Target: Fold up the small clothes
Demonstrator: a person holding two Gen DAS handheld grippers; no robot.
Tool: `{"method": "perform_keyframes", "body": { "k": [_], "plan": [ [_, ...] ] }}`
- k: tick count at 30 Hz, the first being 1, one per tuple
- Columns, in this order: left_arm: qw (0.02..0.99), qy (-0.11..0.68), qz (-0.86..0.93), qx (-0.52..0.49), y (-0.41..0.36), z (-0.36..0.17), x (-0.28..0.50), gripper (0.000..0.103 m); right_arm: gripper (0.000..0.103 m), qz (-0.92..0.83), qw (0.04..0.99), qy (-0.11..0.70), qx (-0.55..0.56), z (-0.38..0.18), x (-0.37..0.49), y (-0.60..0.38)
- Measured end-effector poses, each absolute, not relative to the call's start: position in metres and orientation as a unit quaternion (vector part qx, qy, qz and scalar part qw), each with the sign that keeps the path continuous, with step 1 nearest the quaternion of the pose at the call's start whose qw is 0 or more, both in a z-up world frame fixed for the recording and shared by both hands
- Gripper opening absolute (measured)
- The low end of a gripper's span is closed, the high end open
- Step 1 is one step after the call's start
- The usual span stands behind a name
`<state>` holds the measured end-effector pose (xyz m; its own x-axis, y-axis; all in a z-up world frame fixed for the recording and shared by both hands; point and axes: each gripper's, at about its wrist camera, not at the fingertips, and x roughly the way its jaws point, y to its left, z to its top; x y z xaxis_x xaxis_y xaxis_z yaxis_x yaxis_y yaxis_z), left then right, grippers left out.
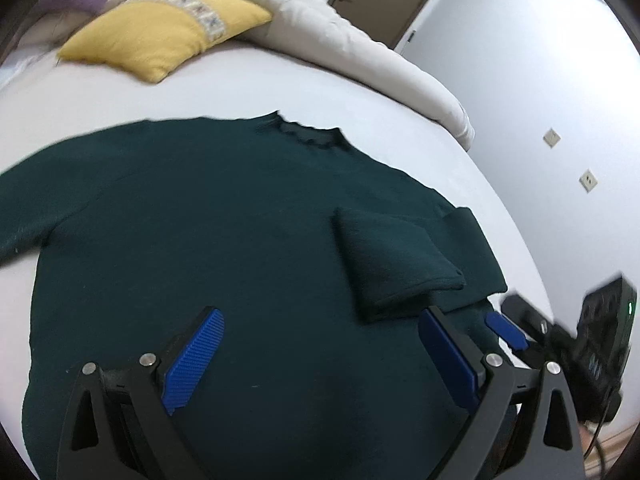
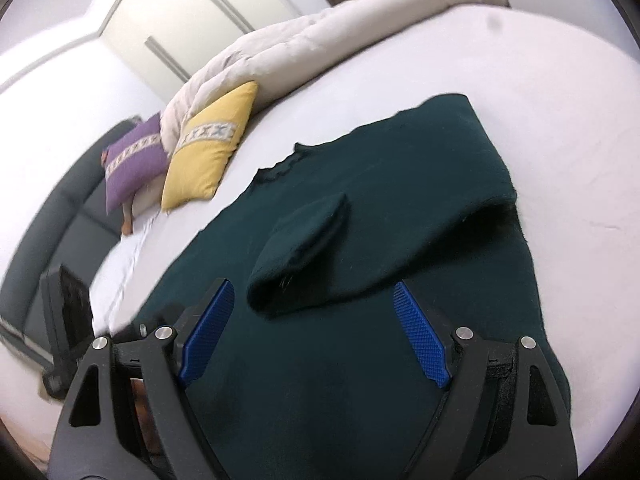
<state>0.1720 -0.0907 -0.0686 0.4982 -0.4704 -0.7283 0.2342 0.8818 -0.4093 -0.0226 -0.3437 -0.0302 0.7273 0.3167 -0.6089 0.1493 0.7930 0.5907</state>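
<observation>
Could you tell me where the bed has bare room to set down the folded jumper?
Bare white sheet lies right of the dark green knitted jumper, up to the rolled beige duvet. A narrower strip runs between the jumper's neckline and the yellow cushion. The headboard corner is crowded: yellow cushion, purple cushion, duvet.

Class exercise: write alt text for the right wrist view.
A dark green knit sweater lies on a white bed, one sleeve folded across its body. The open right hand-held gripper hovers above it; yellow and purple cushions sit behind.
</observation>
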Motion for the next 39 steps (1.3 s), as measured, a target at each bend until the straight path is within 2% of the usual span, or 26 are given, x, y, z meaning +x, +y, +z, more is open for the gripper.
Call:
{"method": "perform_keyframes", "body": {
  "k": [5,9,12,15,17,25,27,28,32,33,35,38,39],
  "plan": [
    [0.853,0.460,-0.201,-0.143,-0.068,-0.080,0.152,0.099,0.083,0.054,0.864,0.377,0.329,-0.030,0.029,-0.332],
    [0.848,0.465,-0.183,-0.176,-0.031,-0.088,0.145,0.099,0.076,0.039,0.832,0.429,0.349,-0.046,0.082,-0.312],
    [0.852,0.457,-0.164,-0.197,-0.001,-0.088,0.146,0.099,0.076,0.079,0.848,0.419,0.314,-0.027,0.103,-0.269],
    [0.853,0.454,-0.155,-0.207,0.014,-0.088,0.151,0.100,0.075,0.165,0.863,0.399,0.263,0.003,0.103,-0.222],
    [0.855,0.451,-0.155,-0.206,0.017,-0.084,0.154,0.100,0.075,0.161,0.874,0.386,0.246,0.014,0.095,-0.216],
    [0.861,0.461,-0.158,-0.147,-0.032,-0.086,0.204,0.098,0.075,0.050,0.894,0.358,0.266,0.015,0.014,-0.310],
    [0.854,0.484,-0.152,-0.114,-0.054,-0.097,0.225,0.084,0.075,0.024,0.891,0.359,0.276,0.007,-0.002,-0.335],
    [0.847,0.499,-0.152,-0.104,-0.063,-0.103,0.235,0.068,0.075,0.012,0.890,0.359,0.281,0.005,-0.010,-0.347],
    [0.848,0.510,-0.131,-0.054,-0.088,-0.110,0.257,0.063,0.075,-0.017,0.886,0.351,0.303,-0.008,-0.031,-0.382],
    [0.847,0.511,-0.133,-0.054,-0.090,-0.109,0.260,0.057,0.075,-0.023,0.884,0.349,0.310,-0.012,-0.037,-0.392],
    [0.848,0.511,-0.133,-0.047,-0.093,-0.105,0.263,0.027,0.075,-0.028,0.882,0.347,0.317,-0.020,-0.042,-0.402],
    [0.852,0.504,-0.135,-0.041,-0.090,-0.097,0.265,0.008,0.075,-0.032,0.878,0.355,0.320,-0.033,-0.043,-0.408],
    [0.852,0.502,-0.142,-0.045,-0.088,-0.094,0.264,0.008,0.075,-0.030,0.876,0.359,0.320,-0.037,-0.041,-0.407]
  ]
}}
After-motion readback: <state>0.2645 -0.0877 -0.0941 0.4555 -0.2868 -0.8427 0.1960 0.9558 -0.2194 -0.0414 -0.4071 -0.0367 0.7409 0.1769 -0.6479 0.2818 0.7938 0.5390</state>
